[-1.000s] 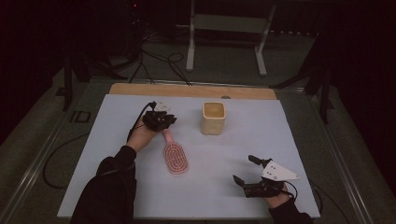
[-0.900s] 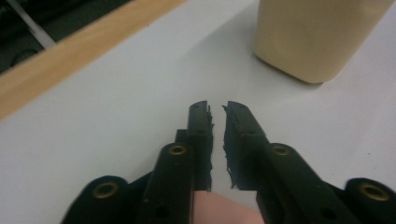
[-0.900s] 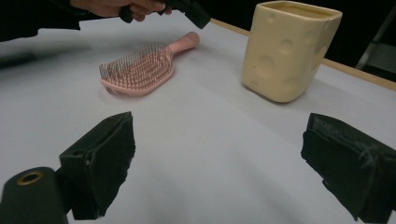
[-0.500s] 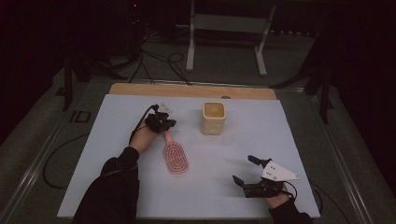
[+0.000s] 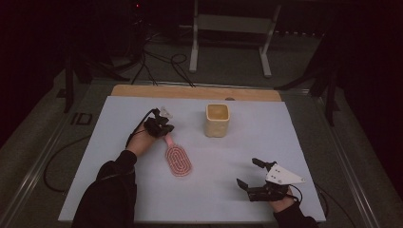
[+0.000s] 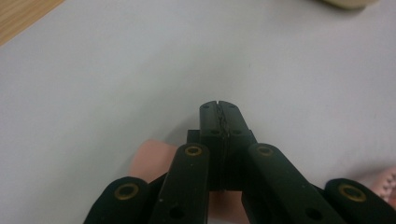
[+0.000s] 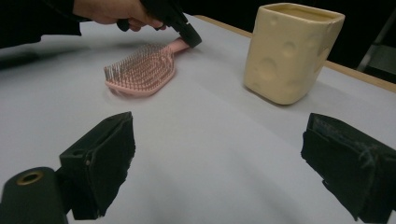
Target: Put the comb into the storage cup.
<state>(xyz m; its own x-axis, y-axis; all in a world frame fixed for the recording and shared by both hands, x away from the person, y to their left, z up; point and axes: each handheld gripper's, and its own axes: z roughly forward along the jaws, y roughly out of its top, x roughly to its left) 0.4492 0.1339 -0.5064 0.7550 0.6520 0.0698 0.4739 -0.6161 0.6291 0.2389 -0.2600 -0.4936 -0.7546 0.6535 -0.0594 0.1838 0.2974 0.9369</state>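
High view shows the left gripper [image 5: 159, 126] at the handle end of the flat pink plastic hairbrush [image 5: 177, 160], which lies bristles-up on the white bench [image 5: 247, 152], just left of and nearer than the cream ceramic cup with dimpled sides [image 5: 217, 120]. Its jaws have just been closing: a second ago they stood slightly apart, and now, in the left gripper view, the tips meet with no gap, the pink handle [image 6: 149, 158] showing below them. From the right gripper view the black tip sits right at the handle's end, but whether it truly pinches the handle is hard to tell. If so, the brush is ready to lift, likely toward the cup. The right gripper [image 5: 256, 183] rests nearer than the cup and to its right, jaws wide apart and empty.
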